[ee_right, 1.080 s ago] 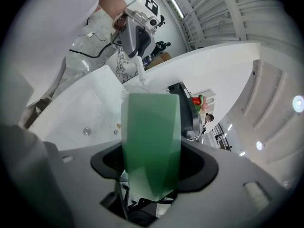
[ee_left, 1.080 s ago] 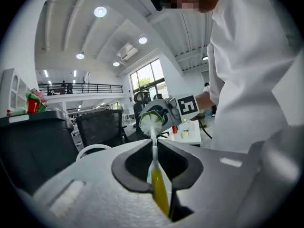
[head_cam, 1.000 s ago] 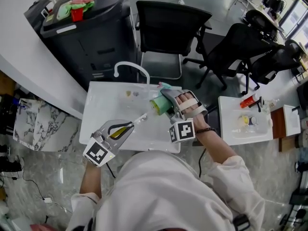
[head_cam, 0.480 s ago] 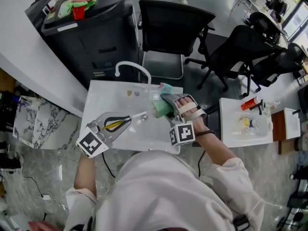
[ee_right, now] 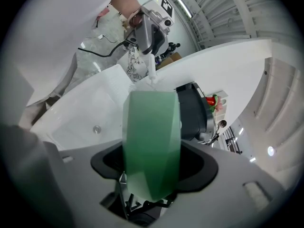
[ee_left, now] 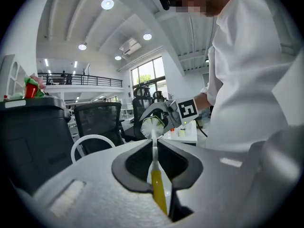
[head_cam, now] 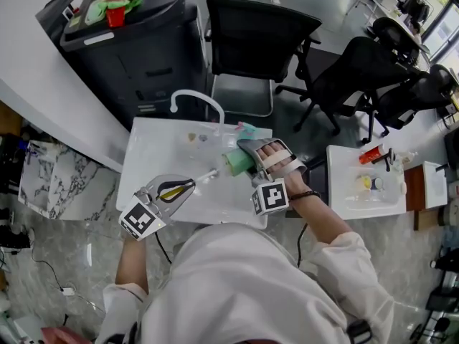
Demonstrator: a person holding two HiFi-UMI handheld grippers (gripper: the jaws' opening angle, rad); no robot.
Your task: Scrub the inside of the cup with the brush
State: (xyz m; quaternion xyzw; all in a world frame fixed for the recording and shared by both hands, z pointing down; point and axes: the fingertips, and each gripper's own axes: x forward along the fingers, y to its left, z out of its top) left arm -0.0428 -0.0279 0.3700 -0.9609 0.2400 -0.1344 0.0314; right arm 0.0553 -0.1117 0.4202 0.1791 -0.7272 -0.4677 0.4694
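Observation:
In the head view my right gripper (head_cam: 247, 156) is shut on a green cup (head_cam: 236, 162), which lies on its side over the white sink (head_cam: 147, 156) with its mouth to the left. My left gripper (head_cam: 174, 190) is shut on a brush (head_cam: 188, 183) with a yellow handle and a white stem. The stem points right, and its tip is at the cup's mouth. The left gripper view shows the yellow handle (ee_left: 159, 194) pinched between the jaws and the white bristle head (ee_left: 151, 126) in front of the right gripper (ee_left: 167, 112). In the right gripper view the cup (ee_right: 152, 141) fills the jaws and hides the bristles.
A white arched faucet (head_cam: 193, 99) stands at the sink's far edge, with small bits (head_cam: 195, 139) in the basin below it. A black cabinet (head_cam: 136, 41) and office chairs (head_cam: 254, 41) stand beyond. A small white table (head_cam: 366, 185) with bottles is at the right.
My left gripper shifted a little to the left and back with the brush, whose tip stays near the cup's mouth. The right gripper and the cup have barely moved.

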